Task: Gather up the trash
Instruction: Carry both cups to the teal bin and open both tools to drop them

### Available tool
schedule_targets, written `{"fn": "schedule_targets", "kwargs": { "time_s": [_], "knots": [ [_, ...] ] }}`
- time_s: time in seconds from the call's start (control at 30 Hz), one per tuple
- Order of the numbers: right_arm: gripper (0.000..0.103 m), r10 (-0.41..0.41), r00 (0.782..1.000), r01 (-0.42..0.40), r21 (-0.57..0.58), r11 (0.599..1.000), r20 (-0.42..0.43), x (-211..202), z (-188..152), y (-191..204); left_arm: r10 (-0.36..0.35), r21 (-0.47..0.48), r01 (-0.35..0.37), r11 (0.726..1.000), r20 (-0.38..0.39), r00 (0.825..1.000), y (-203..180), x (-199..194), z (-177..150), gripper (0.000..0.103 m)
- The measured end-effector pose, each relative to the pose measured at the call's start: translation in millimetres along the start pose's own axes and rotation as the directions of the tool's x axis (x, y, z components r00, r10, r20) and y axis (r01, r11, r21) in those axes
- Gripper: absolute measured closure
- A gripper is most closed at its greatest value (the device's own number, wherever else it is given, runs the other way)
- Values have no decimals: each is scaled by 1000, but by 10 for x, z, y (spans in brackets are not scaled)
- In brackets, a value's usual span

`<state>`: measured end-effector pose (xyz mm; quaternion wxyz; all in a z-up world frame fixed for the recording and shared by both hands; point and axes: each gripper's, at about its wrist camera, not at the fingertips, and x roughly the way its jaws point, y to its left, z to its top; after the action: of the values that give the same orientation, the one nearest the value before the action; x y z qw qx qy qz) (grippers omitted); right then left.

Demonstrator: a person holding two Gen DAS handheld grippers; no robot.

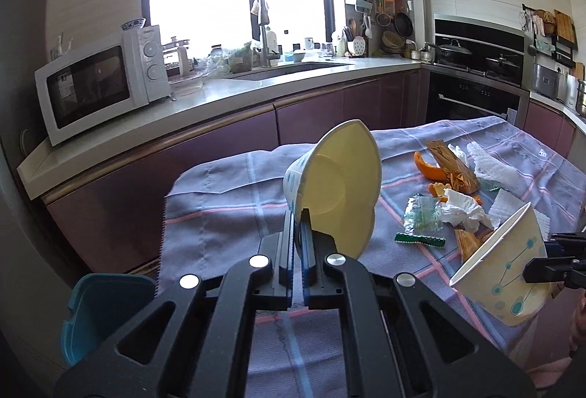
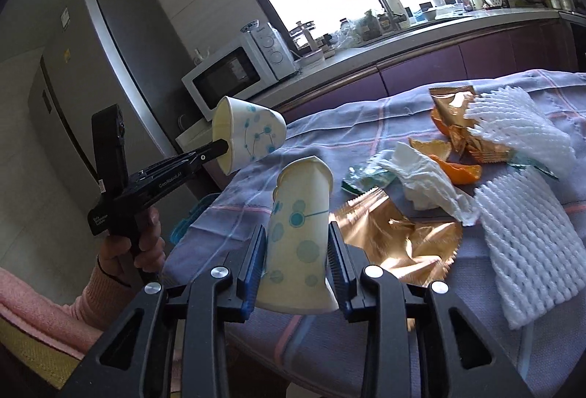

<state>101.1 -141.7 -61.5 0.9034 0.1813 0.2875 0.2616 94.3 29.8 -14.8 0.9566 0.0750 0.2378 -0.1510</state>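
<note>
My left gripper (image 1: 298,218) is shut on the rim of a white paper cup with blue dots (image 1: 337,181), held tilted above the checked cloth; the same cup (image 2: 252,134) and left gripper (image 2: 221,145) show at the left of the right wrist view. My right gripper (image 2: 296,251) is shut on a second dotted paper cup (image 2: 298,236), squeezed between both pads and lifted off the table; in the left wrist view that cup (image 1: 509,269) hangs at the right. On the cloth lie orange peels (image 2: 457,170), gold wrappers (image 2: 399,236), a crumpled tissue (image 2: 428,178) and white foam nets (image 2: 523,240).
A blue bin (image 1: 99,310) stands below the table's left edge. The purple checked tablecloth (image 1: 227,211) covers the table. Behind it run a kitchen counter with a microwave (image 1: 99,83), a sink (image 1: 293,68) and a stove (image 1: 476,64). A fridge (image 2: 91,75) stands at the left.
</note>
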Motion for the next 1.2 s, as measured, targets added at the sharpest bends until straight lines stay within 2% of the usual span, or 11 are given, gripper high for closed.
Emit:
{"fn": "schedule_targets", "kwargs": {
  "time_s": [0.13, 0.3, 0.5, 0.67, 0.9, 1.2],
  "knots": [
    [71, 62, 998, -63, -45, 997, -27, 245, 117, 195, 71, -32, -70, 997, 20, 997, 337, -264, -55, 99],
    [71, 139, 988, -145, -86, 986, -74, 633, 276, 456, 181, -73, -180, 981, 17, 983, 819, -555, -155, 99],
    [71, 223, 963, -244, -130, 961, -154, 1213, 450, 836, 310, -117, -310, 943, -21, 950, 1400, -806, -347, 99],
    [71, 275, 936, -309, -138, 941, -217, 1692, 582, 1139, 386, -138, -395, 908, -91, 918, 1784, -806, -571, 99],
    [71, 288, 911, -336, -125, 934, -296, 2286, 659, 1451, 390, -184, -428, 885, -212, 896, 2171, -537, -920, 99],
    [70, 236, 890, -292, -92, 952, -390, 2944, 626, 1630, 375, -193, -445, 875, -313, 873, 2454, -94, -1206, 99]
  ]
}}
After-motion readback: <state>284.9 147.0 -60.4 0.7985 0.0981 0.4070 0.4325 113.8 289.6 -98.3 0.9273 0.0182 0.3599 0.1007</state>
